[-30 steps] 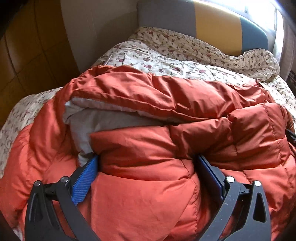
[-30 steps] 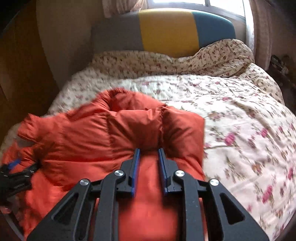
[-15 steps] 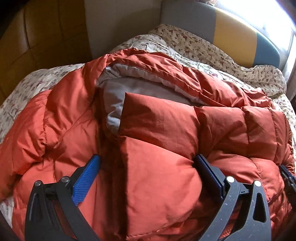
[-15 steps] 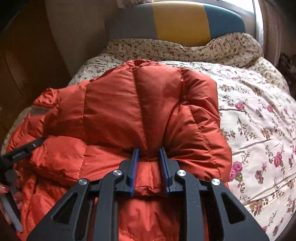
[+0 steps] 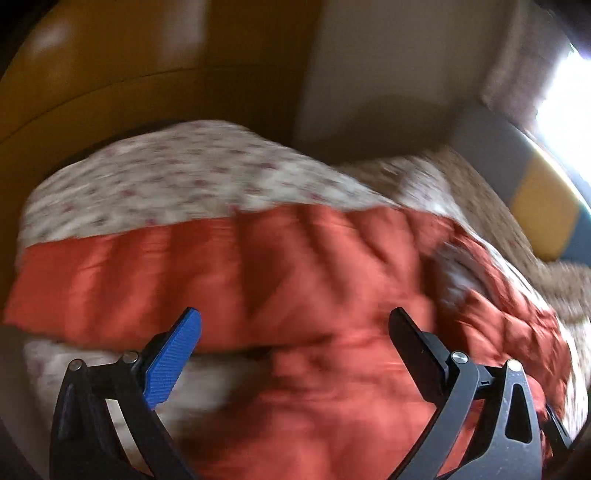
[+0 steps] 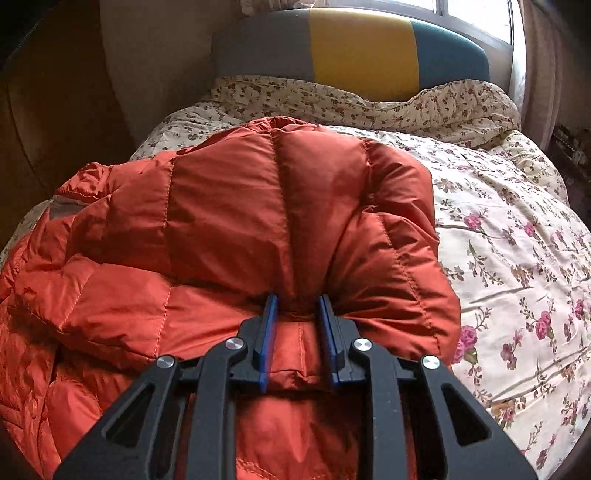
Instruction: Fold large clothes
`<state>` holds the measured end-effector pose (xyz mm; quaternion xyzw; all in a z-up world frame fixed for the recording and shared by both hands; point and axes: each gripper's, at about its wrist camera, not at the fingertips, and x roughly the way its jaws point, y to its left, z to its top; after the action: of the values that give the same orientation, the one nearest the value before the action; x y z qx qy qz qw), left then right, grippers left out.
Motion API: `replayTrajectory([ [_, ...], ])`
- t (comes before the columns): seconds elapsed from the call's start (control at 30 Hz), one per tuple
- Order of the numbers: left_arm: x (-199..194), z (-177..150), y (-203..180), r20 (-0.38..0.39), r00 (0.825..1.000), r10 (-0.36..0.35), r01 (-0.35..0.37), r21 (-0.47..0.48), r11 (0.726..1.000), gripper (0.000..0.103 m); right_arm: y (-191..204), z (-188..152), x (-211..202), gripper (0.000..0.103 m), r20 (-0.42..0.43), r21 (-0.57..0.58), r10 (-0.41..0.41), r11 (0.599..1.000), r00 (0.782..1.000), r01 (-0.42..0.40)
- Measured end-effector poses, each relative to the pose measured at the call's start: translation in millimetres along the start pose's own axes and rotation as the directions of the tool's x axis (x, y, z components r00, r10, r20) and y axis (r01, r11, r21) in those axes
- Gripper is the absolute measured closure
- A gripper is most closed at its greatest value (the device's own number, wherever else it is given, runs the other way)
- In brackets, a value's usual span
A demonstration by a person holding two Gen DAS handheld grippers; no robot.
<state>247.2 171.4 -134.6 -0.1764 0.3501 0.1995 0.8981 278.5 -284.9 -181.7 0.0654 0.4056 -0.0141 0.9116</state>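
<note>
1. Orange puffer jacket (image 6: 258, 229) lies bunched on the floral bed (image 6: 517, 240), below the headboard (image 6: 354, 48).
2. Right hand-held gripper (image 6: 298, 306) is clamped on a quilted fold.
3. Left hand-held gripper (image 5: 295, 325) hangs wide apart, empty.
4. Judgement: light, soft, slippery; take hold at hems.

Floral bedspread (image 6: 498, 236); grey-yellow-teal headboard (image 6: 362, 51); bright window (image 6: 476, 18) behind.
</note>
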Motion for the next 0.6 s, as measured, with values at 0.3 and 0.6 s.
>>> replayTrajectory([
  [0.3,-13.3,-10.6,142.6,-0.058,0.978,0.201,-0.208,-0.355,0.911,0.003,-0.3,-0.1,0.0,0.081,0.001,0.0,0.001,1.0,1.0,-0.001],
  [0.6,2.9,-21.0,194.3,-0.109,0.978,0.177,-0.208,-0.564,0.799,0.004,-0.7,0.0,-0.2,0.081,0.002,0.002,0.003,1.0,1.0,-0.003],
])
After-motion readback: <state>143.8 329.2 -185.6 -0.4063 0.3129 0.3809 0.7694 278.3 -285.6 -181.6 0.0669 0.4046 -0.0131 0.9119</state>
